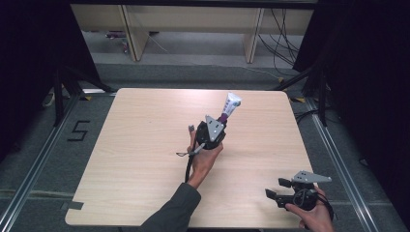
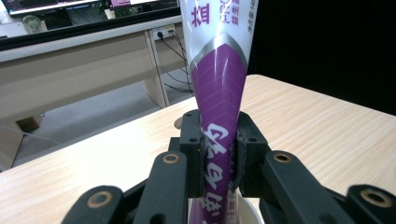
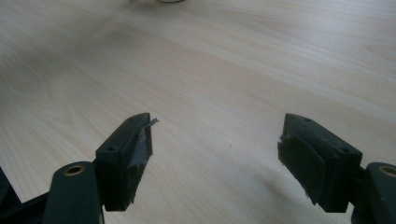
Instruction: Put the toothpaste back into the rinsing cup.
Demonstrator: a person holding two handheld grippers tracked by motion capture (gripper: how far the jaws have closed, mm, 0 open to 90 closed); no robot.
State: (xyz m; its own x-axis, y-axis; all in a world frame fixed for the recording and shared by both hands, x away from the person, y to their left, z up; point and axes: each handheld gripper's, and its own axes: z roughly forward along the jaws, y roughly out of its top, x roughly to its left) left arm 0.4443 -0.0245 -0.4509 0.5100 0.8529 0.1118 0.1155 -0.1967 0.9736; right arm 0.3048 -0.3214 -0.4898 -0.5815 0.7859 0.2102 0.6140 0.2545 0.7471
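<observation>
The left gripper — a black two-jaw tool with a grey three-cornered plate on top — is held up over the middle of the pale wooden table, and its jaws are clamped tight on a soft purple-and-white tube with printed lettering. From the high view the tube sticks out beyond the jaws, angled up and away from the person, its white end farthest from the tool. In the left gripper view the tube rises straight out from between the two black pads: the purple part is pinched flat where they press it from both sides, and it widens above them into the white section. Just below the jaws in that view a white rounded rim shows, though I cannot tell what it belongs to. The person's left hand wraps the tool from behind, a dark sleeve trailing back toward the near edge.

The right gripper sits low near the table's near right corner, well apart from the tube, held in the right hand. Its jaws stand wide apart with nothing between them — the right gripper view shows only bare wood grain in the gap between its pads.
</observation>
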